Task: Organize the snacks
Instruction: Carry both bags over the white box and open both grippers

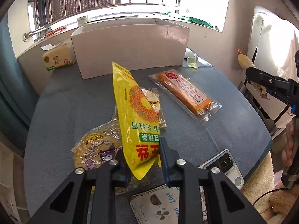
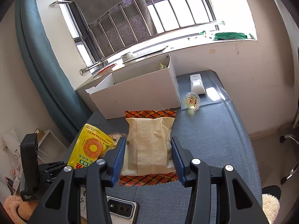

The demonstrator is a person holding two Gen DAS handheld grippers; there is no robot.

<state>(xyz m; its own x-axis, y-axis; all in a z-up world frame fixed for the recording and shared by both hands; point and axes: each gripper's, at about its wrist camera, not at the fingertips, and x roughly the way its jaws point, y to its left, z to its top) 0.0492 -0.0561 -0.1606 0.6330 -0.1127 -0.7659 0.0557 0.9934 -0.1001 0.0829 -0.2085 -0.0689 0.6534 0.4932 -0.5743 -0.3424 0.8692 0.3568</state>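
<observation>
The left gripper (image 1: pixel 143 165) pinches the yellow bag (image 1: pixel 138 123), lifted; the right gripper (image 2: pixel 147 160) clamps the cream packet (image 2: pixel 149 145) by its sides.

Blown-out window (image 2: pixel 186 9) backlight, sharp focus, strong fisheye bending at edges.

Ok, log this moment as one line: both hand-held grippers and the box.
left hand-held gripper: holding yellow snack bag | right hand-held gripper: holding cream pastry packet | cardboard box: open, behind both

"Indian flying cake flavor" on orange packet (image 1: pixel 184 91); "HOT" on coaster (image 1: pixel 164 205).
</observation>
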